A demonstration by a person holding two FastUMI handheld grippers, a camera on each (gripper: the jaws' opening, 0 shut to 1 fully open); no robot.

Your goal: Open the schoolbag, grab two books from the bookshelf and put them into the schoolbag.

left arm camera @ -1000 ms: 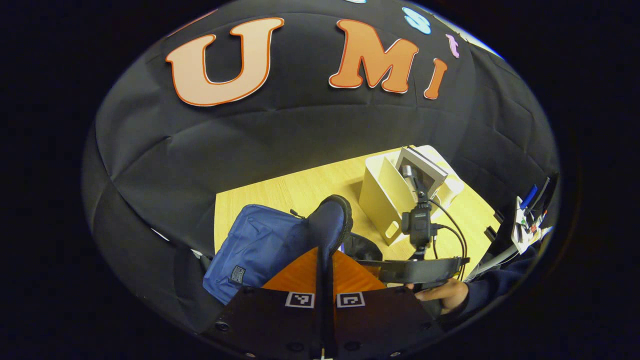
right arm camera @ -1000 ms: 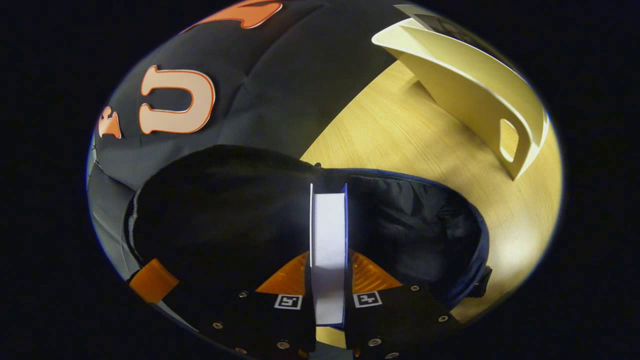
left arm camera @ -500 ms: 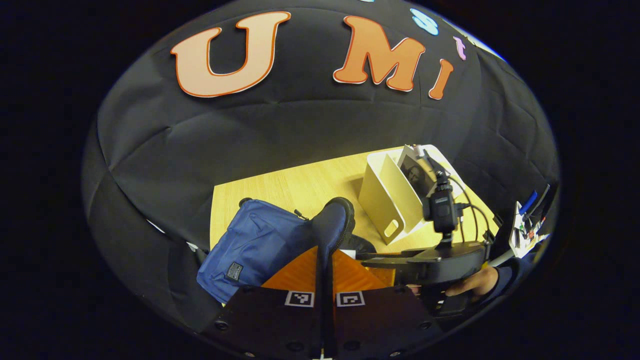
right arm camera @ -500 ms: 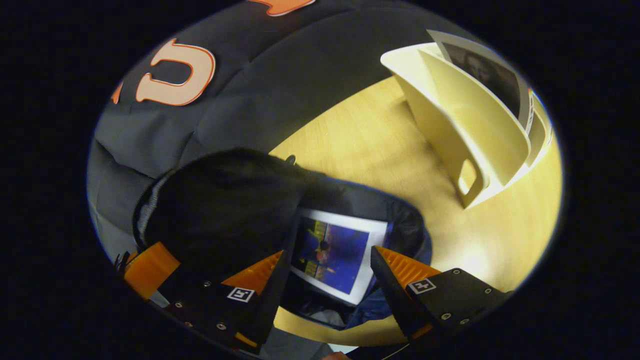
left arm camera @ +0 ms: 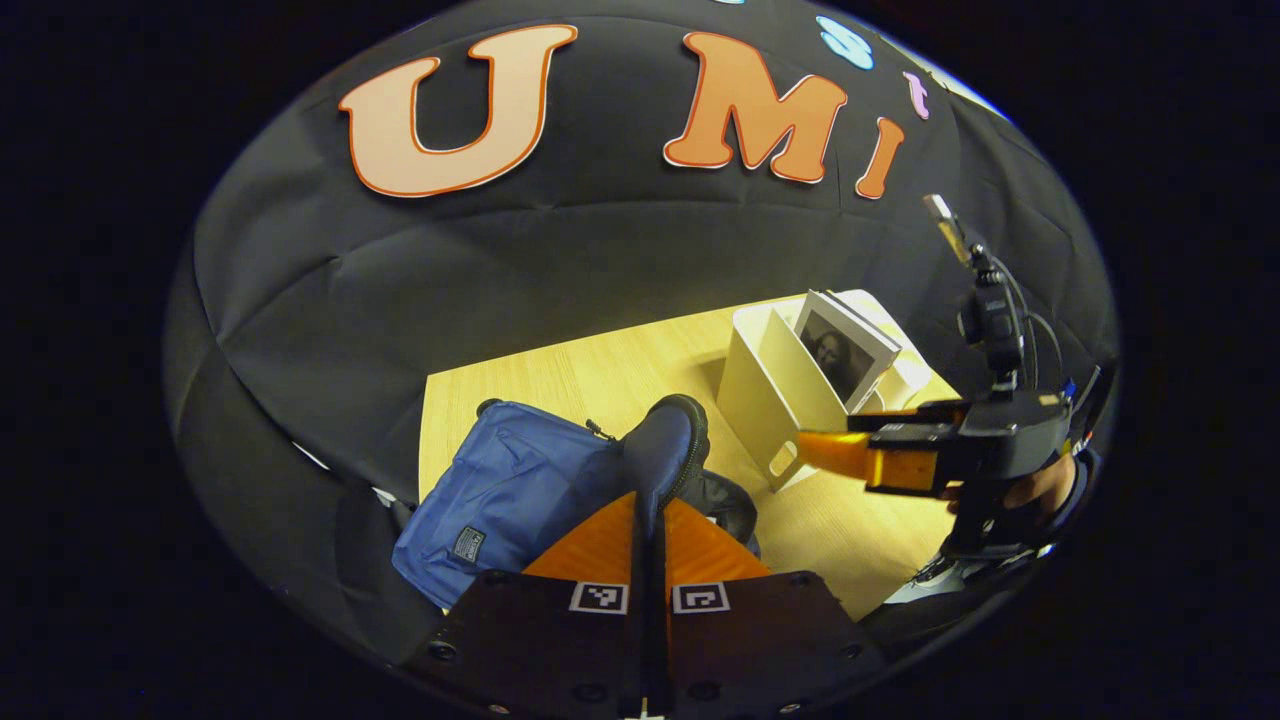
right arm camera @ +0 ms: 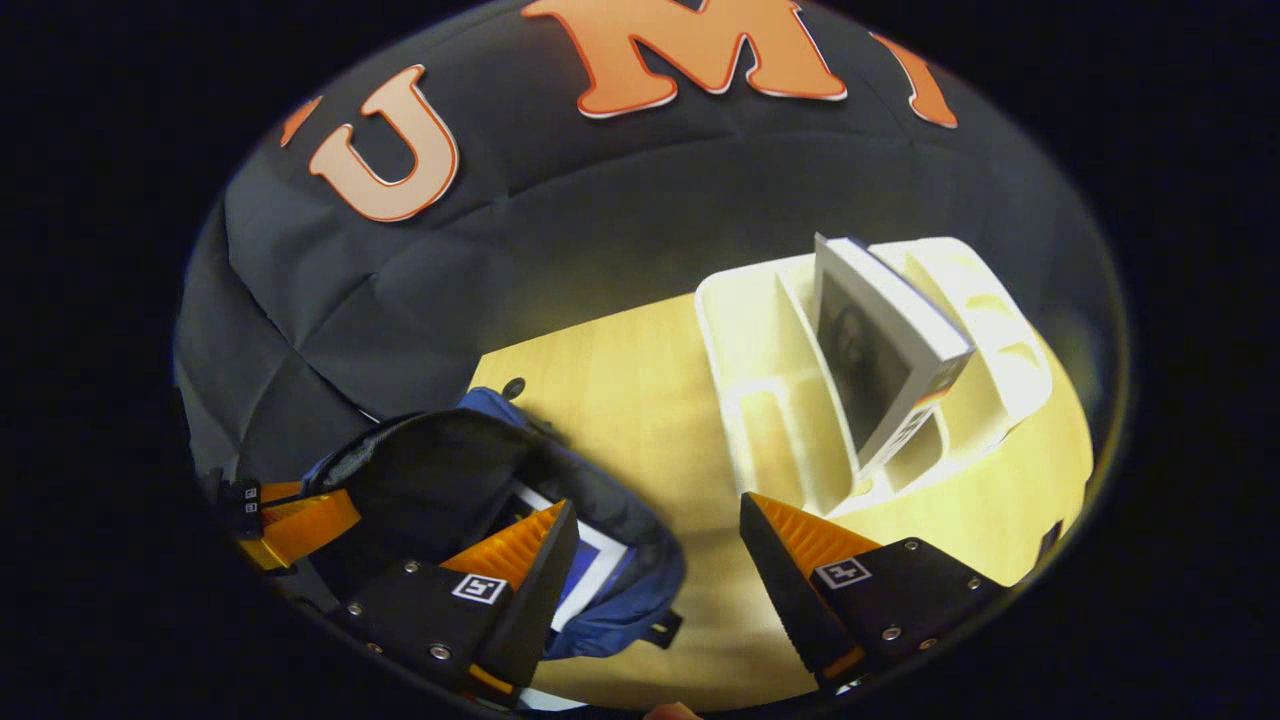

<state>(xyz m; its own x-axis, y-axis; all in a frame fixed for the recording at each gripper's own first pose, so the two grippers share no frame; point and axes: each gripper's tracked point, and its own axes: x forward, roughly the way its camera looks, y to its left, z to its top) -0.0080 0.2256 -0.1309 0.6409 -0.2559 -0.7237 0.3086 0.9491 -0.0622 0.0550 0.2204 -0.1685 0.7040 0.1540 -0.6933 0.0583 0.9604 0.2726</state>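
Pinching padded schoolbag flap (left arm camera: 665, 445) — left gripper (left arm camera: 648, 520); right gripper (right arm camera: 650, 560) spread wide — glossy book (right arm camera: 585, 575) inside.

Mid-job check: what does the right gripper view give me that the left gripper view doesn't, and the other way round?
Right gripper view alone: the first book lying inside the open schoolbag, between the open right hand-held gripper fingers.

Left gripper view alone: the left hand-held gripper shut on the schoolbag flap, and the hand carrying the other gripper.

Shared: schoolbag, bookshelf, second book in it, wooden table.
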